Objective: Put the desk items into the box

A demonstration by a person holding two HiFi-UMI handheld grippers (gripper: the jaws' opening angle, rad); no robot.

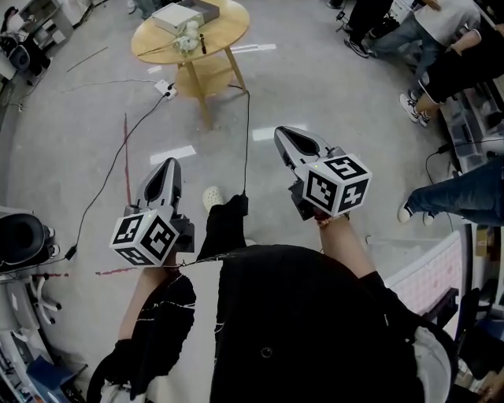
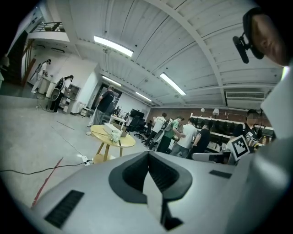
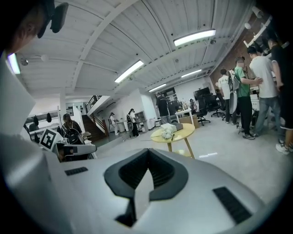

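A grey concrete floor (image 1: 331,86) fills most of the head view. At its far edge stands a round wooden table (image 1: 150,43) on splayed legs, with a lower shelf (image 1: 206,77) under the top. It is well apart from the person, whose dark-sleeved arms reach out from the bottom edge. Other people (image 1: 425,47) sit along the floor's right edge, only their legs and shoes in view.

The left gripper (image 1: 168,163) and the right gripper (image 1: 281,132) both hang over bare floor, pointing toward the table and only a little below level. In the left gripper view its jaws (image 2: 149,154) meet tip to tip with nothing between them. The right gripper view shows the same, the jaws pressed together and empty. Each gripper carries a cube with square markers at its rear, near the person's wrist.

The box (image 1: 179,14), pale and open-topped, sits toward the far edge of the table top. A white lump (image 1: 187,39), perhaps a crumpled cloth or a soft toy, lies nearer the front edge. Just beside it on the right lies a dark pen-like stick (image 1: 202,45).

On the floor by the table's left leg lies a white power strip (image 1: 165,89), with a black cable (image 1: 110,169) running from it toward the lower left.
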